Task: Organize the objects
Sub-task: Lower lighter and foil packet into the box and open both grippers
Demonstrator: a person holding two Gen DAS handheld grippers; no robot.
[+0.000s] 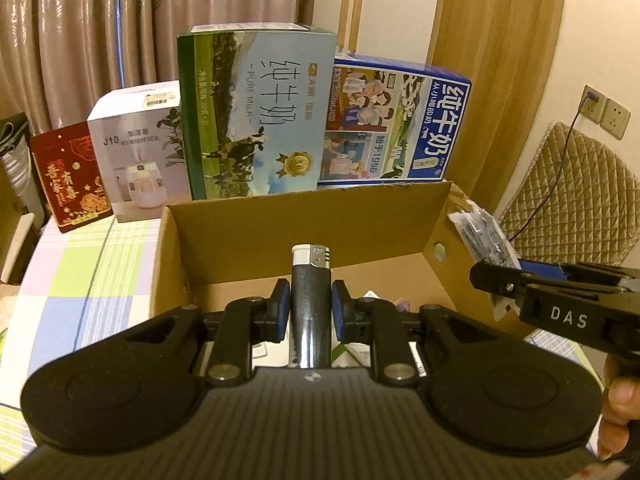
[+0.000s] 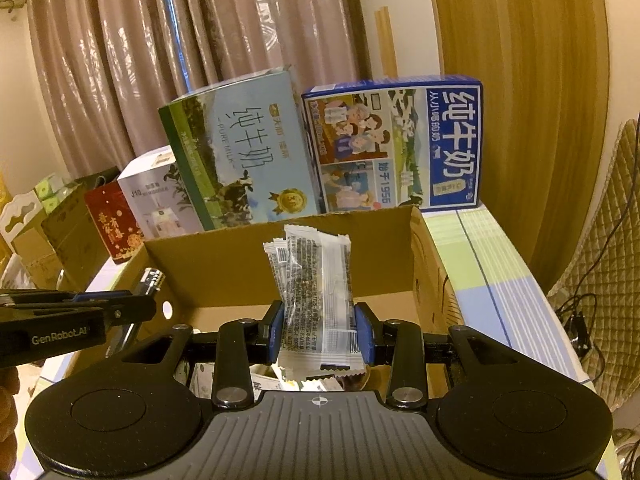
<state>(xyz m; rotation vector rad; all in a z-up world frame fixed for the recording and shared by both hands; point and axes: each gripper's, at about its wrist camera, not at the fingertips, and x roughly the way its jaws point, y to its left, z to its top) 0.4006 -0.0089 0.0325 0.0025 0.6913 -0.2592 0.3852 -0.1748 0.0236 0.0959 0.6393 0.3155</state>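
In the left wrist view my left gripper is shut on a dark lighter with a silver and white top, held upright over the open cardboard box. In the right wrist view my right gripper is shut on clear printed sachets, also above the cardboard box. Each gripper shows in the other's view: the right gripper with the sachets at the box's right wall, the left gripper with the lighter tip at its left wall. Small packets lie on the box floor.
Behind the box stand a green milk carton, a blue milk carton, a white humidifier box and a red box. A checked tablecloth covers the table. A quilted chair back and a hanging cable are at the right.
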